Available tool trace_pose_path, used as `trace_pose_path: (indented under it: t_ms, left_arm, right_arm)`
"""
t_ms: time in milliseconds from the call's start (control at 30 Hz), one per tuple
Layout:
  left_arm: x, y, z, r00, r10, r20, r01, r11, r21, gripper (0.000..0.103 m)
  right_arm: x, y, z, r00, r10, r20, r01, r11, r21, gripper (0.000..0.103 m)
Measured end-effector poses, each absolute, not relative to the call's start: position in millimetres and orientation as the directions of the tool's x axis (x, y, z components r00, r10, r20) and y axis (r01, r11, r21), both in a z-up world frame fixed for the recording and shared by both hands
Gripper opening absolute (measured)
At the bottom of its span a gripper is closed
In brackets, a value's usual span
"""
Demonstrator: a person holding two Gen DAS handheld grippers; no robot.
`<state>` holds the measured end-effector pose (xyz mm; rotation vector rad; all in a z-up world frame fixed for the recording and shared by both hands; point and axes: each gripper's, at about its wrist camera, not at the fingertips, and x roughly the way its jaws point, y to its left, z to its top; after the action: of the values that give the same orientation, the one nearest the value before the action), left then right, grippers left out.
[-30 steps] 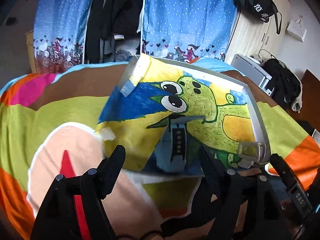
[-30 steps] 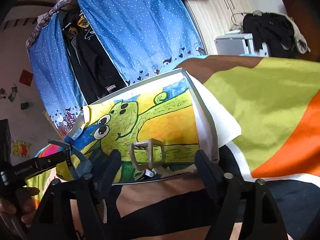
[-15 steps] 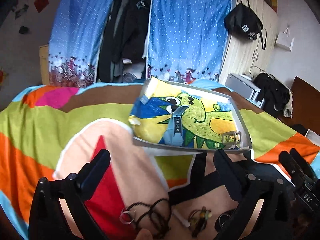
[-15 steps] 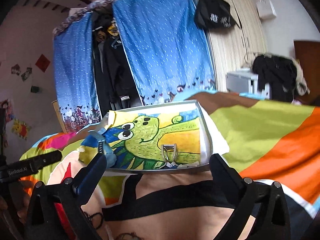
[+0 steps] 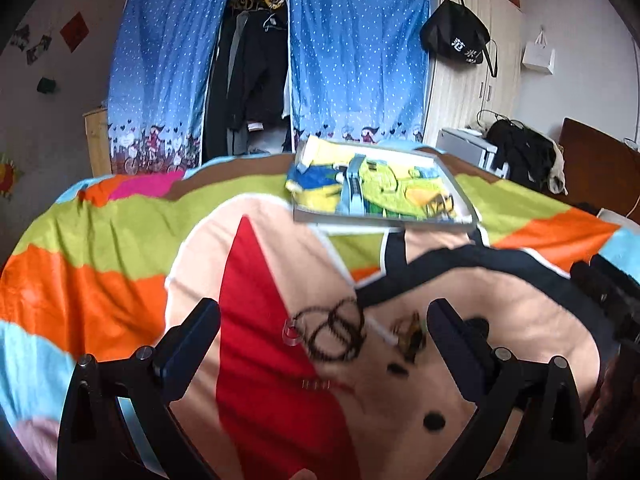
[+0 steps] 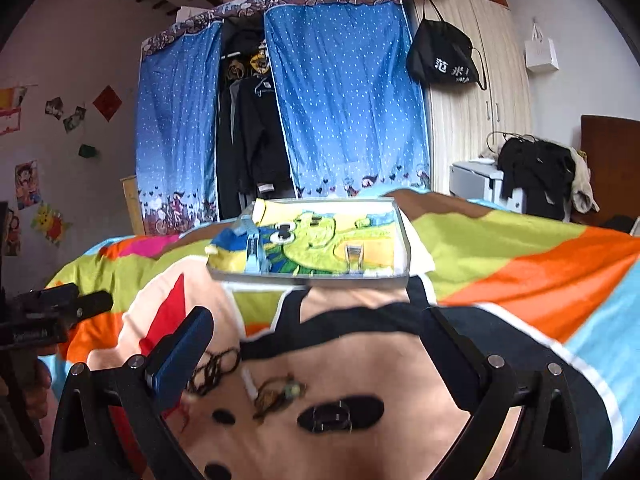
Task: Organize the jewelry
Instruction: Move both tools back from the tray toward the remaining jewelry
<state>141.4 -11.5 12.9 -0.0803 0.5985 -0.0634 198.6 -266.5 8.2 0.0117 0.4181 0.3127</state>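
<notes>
Both of my tongs have pulled well back from the shallow grey tray lined with a green cartoon-dinosaur picture (image 5: 460,188), which sat right at my fingertips a second ago and now lies far up the bed. In it rest the blue strap watch (image 5: 352,196) and the pale square-framed buckle piece (image 6: 354,258) that I judge I have just dropped off. My left tongs (image 5: 324,344) and right tongs (image 6: 320,356) both stand spread wide and empty, nothing between the pads. That brings the rest of the jewelry into view on the bright patchwork cartoon blanket (image 5: 100,248): a dark coiled cord necklace (image 5: 332,332) with a clear ring, and a small brownish beaded tangle (image 5: 408,334) just beside it, near my left tongs. So the task looks partly done, with these next. Both tongs point forward and slightly downward over the bed, side by side.
</notes>
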Motion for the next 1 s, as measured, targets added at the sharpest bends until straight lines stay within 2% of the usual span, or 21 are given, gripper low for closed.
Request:
trace_pose_path:
  t_ms: [267, 600, 800, 1000]
  left_arm:
    - [120.8, -10.5, -13.8, 0.736, -0.104, -0.669, 0.046, 0.994, -0.103, 0.101]
    - [137.2, -5.4, -40.7, 0.599, -0.133, -0.790, 0.035, 0.989, -0.140, 0.101]
    - [168.3, 3.8, -55.7, 0.472, -0.232, -0.851, 0.025, 0.968, -0.250, 0.100]
    - [197.9, 5.8, -68.4, 0.428, -0.267, -0.864, -0.010, 0.954, -0.300, 0.098]
  right_arm:
    - [159.6, -274.3, -2.6, 0.839, 0.276, -0.470, -0.234, 0.961, 0.147, 0.103]
    - [162.3, -276.8, -30.1, 0.729, 0.249, -0.637, -0.164, 0.968, 0.190, 0.103]
    - [193.2, -283.6, -53.0, 0.593, 0.345, -0.727, -0.166, 0.936, 0.309, 0.103]
    - [221.6, -287.4, -68.1, 0.529, 0.386, -0.756, -0.180, 0.922, 0.344, 0.103]
